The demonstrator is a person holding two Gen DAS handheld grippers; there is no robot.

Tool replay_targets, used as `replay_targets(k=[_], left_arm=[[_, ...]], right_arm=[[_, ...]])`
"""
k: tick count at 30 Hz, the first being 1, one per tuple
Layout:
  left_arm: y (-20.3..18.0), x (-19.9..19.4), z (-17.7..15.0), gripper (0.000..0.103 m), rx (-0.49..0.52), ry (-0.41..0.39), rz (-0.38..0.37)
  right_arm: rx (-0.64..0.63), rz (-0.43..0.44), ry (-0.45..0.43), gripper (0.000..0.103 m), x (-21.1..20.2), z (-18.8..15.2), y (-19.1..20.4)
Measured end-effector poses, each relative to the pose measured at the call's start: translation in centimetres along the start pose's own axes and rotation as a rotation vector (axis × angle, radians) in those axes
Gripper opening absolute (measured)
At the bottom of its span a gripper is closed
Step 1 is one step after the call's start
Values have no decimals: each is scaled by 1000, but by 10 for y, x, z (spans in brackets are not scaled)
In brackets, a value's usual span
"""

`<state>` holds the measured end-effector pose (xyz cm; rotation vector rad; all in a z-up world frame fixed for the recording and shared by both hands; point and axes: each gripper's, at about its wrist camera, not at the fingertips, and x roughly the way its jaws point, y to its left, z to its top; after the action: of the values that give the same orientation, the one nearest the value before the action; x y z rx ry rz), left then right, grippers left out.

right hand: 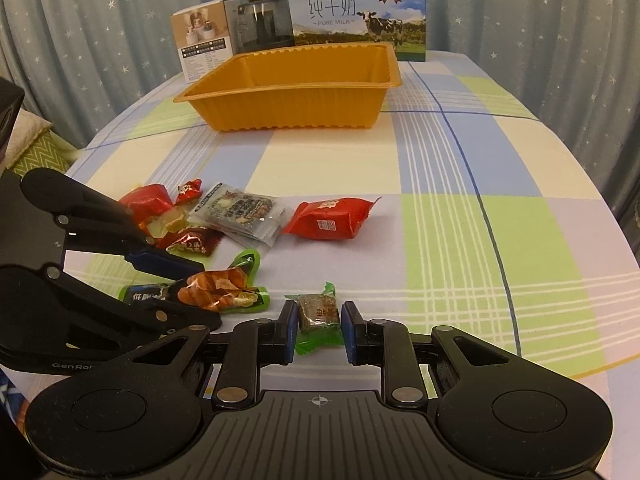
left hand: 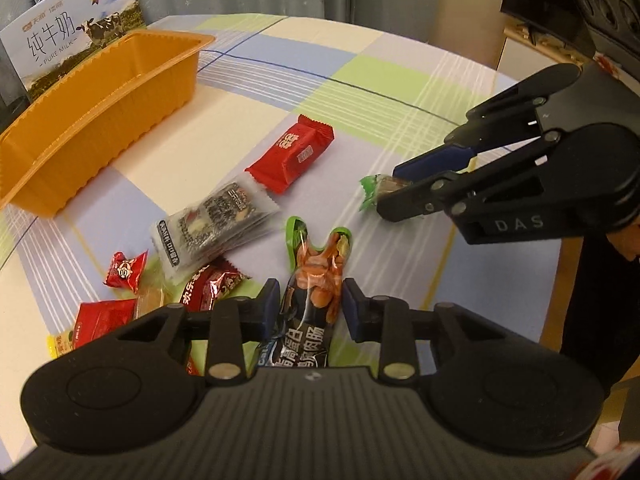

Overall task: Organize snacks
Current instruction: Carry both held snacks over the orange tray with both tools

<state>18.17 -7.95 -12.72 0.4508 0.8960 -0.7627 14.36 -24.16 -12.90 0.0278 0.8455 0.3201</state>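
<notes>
While pinching the green-wrapped candy [right hand: 319,312] in the right gripper [right hand: 319,330] and squeezing the sausage packet [left hand: 310,308] in the left gripper [left hand: 310,312], lift both clear, then carry steadily to the orange tray [right hand: 280,84].

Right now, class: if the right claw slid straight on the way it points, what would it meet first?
Beyond the green-wrapped candy it holds, bare tablecloth, probably. The orange tray lies further along that line, though depth is unclear.

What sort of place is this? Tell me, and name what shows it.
Probably a room in a home, not a lab: a table under a checked tablecloth, star-print curtains behind it, and household goods such as a pure milk carton beside an orange tray awaiting loose snacks.
</notes>
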Motion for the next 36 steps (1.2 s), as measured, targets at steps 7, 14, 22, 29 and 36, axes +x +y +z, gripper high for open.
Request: replay_targets(k=[7, 14, 22, 29, 36], left_arm=[[-5, -6, -10, 28, -116, -44, 66], [-1, -20, -16, 26, -267, -112, 82], [8, -43, -3, 26, -333, -188, 126], [36, -62, 28, 26, -387, -243, 213], [78, -72, 58, 26, -461, -318, 278]], right_arm=[[32, -7, -37, 24, -7, 4, -2], [55, -10, -80, 24, -15, 10, 0], [89, -10, -140, 24, -24, 24, 1], [92, -6, -203, 24, -25, 56, 4], [98, -7, -282, 24, -17, 102, 4]])
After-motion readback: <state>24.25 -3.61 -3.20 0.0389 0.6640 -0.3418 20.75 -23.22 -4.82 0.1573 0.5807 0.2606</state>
